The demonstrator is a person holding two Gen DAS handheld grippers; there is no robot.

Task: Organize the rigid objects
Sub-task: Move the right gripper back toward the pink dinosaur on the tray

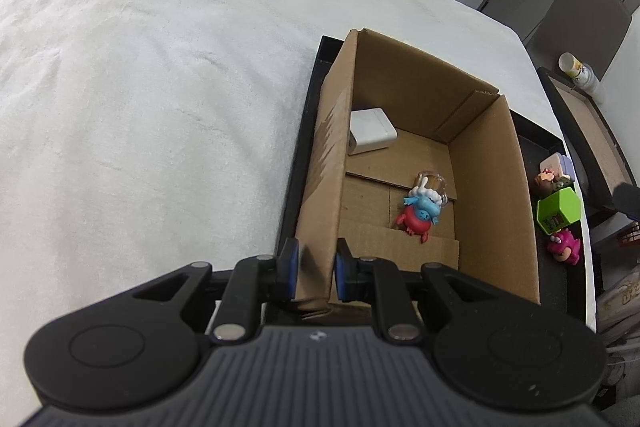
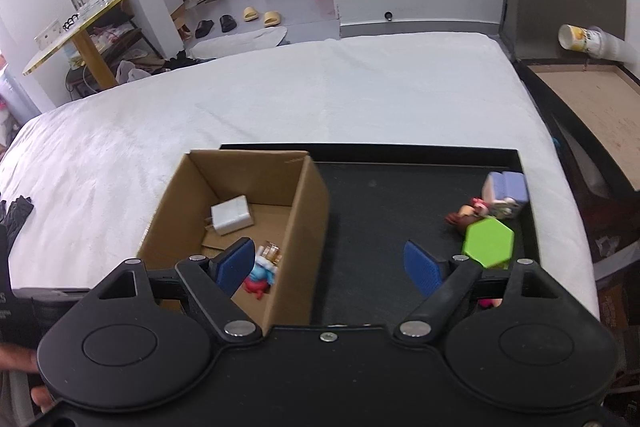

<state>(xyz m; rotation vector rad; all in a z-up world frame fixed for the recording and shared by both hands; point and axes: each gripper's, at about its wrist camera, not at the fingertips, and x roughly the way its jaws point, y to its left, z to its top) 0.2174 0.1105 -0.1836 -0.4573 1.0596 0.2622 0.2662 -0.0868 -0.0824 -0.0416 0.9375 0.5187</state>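
Note:
A cardboard box [image 1: 488,163] [image 2: 308,211] stands on a black tray [image 2: 372,195] [image 1: 538,147] on the bed. Inside lie a white charger [image 1: 370,131] [image 2: 232,215], a red and blue figure [image 1: 420,213] [image 2: 260,277] and a small clear bottle [image 1: 434,183] [image 2: 270,253]. On the tray right of the box sit a green hexagonal block [image 1: 558,209] [image 2: 488,241], a lilac box [image 2: 506,189] [image 1: 558,165], a brown-haired figure [image 2: 466,213] [image 1: 544,183] and a pink figure [image 1: 564,247]. My left gripper [image 1: 316,269] is shut on the box's left wall. My right gripper [image 2: 332,267] is open above the box's right wall.
White bedding [image 1: 140,87] [image 2: 320,95] spreads left of and behind the tray. A dark headboard shelf [image 2: 588,115] with a tipped white cup [image 2: 576,41] [image 1: 576,67] is at the right. Slippers [image 2: 262,15] and a side table [image 2: 80,27] stand beyond the bed.

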